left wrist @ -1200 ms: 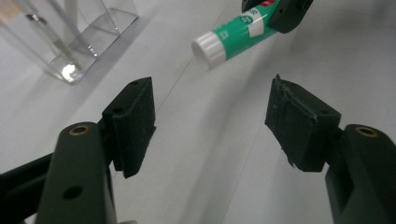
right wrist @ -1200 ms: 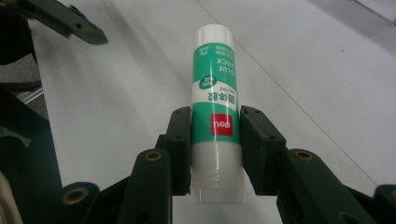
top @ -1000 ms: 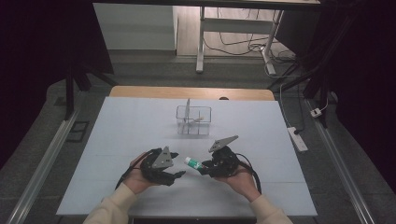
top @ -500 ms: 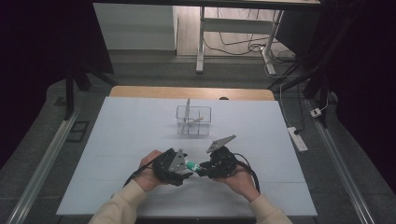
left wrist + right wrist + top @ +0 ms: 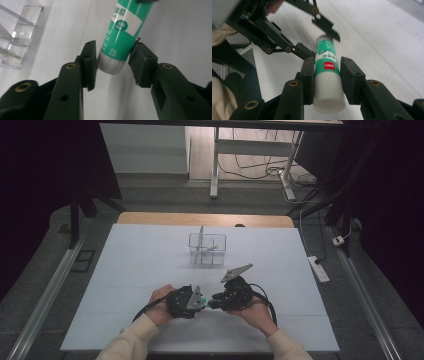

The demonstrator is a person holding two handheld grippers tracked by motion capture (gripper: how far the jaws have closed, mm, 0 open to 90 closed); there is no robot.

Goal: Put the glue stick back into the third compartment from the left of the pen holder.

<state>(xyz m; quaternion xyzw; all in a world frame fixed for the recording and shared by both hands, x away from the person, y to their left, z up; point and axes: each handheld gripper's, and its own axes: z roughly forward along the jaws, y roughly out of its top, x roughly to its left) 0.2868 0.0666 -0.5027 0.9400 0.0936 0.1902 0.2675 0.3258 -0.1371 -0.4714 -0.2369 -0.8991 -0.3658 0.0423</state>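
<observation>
A green glue stick (image 5: 205, 301) with a white cap hangs level above the table's front edge, between both grippers. My right gripper (image 5: 327, 65) is shut on the glue stick (image 5: 325, 63) where the white cap meets the green label. My left gripper (image 5: 112, 53) faces it from the left of the high view. Its jaws have just been closing on the grey base end of the glue stick (image 5: 122, 27), and both pads now touch it. In the right gripper view the left gripper (image 5: 319, 41) clasps the stick's far end.
A clear acrylic organiser (image 5: 207, 249) holding a couple of thin items stands mid-table, beyond the hands. The white table top (image 5: 140, 260) stretches to both sides. A power strip (image 5: 318, 268) lies on the floor off the table's right edge.
My left gripper has shifted right to meet the stick's free end, and its jaws have narrowed onto it. The right gripper has stayed where it was, still holding the stick.
</observation>
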